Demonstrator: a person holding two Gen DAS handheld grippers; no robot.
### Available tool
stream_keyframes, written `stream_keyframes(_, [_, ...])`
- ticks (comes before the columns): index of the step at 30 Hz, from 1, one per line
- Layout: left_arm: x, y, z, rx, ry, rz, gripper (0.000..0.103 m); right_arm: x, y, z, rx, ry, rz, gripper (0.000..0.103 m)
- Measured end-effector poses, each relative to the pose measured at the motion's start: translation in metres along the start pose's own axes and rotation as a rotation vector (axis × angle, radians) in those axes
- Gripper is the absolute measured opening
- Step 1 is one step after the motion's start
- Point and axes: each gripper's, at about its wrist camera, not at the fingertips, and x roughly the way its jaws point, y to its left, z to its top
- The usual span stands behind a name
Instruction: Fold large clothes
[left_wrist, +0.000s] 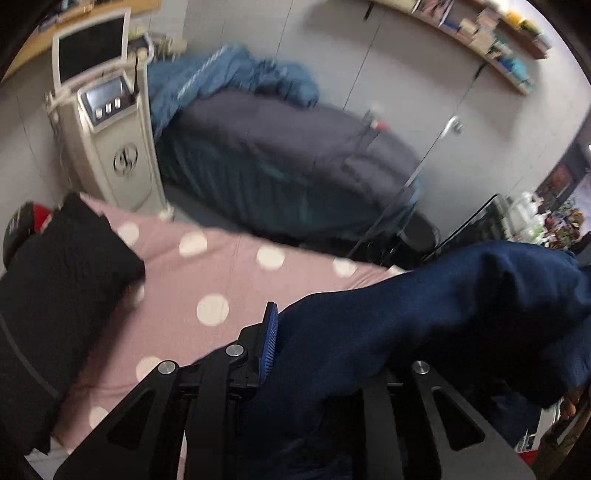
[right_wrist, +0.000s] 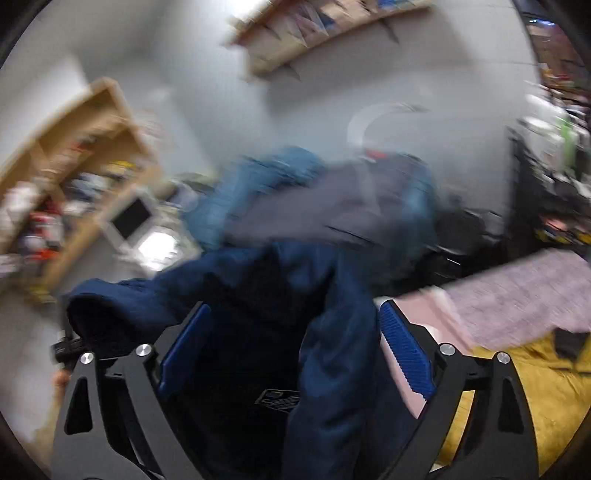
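A navy garment (left_wrist: 424, 314) is bunched up above the pink dotted sheet (left_wrist: 221, 266). It drapes over my left gripper (left_wrist: 295, 325) and fills the narrow gap between the jaws. One blue pad (left_wrist: 269, 339) shows, with the cloth lying against it, and the other finger is buried under fabric. In the right wrist view the same navy garment (right_wrist: 277, 280) hangs between the fingers of my right gripper (right_wrist: 295, 306), which stands wide open. Both blue pads (right_wrist: 406, 354) are clear of the cloth. A sewn label (right_wrist: 277, 400) shows low on the garment.
A folded black garment (left_wrist: 66, 266) lies on the sheet at the left. Beyond the bed stand a white machine with a screen (left_wrist: 110, 140) and a grey couch with a blue quilt (left_wrist: 277, 147). A lilac blanket (right_wrist: 517, 295) and a yellow garment (right_wrist: 517, 387) lie at the right.
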Motion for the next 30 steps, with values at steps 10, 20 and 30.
stream_keyframes(10, [0.146, 0.089, -0.109, -0.274, 0.252, -0.039, 0.093, 0.116, -0.033, -0.153, 0.034, 0.382, -0.191, 0.091])
stream_keyframes(20, [0.092, 0.102, -0.132, -0.108, 0.13, 0.118, 0.096, 0.09, -0.089, -0.252, 0.131, 0.532, -0.331, 0.091])
stream_keyframes(30, [0.063, 0.072, -0.189, 0.02, 0.166, 0.171, 0.096, 0.068, -0.105, -0.269, 0.197, 0.592, -0.347, 0.091])
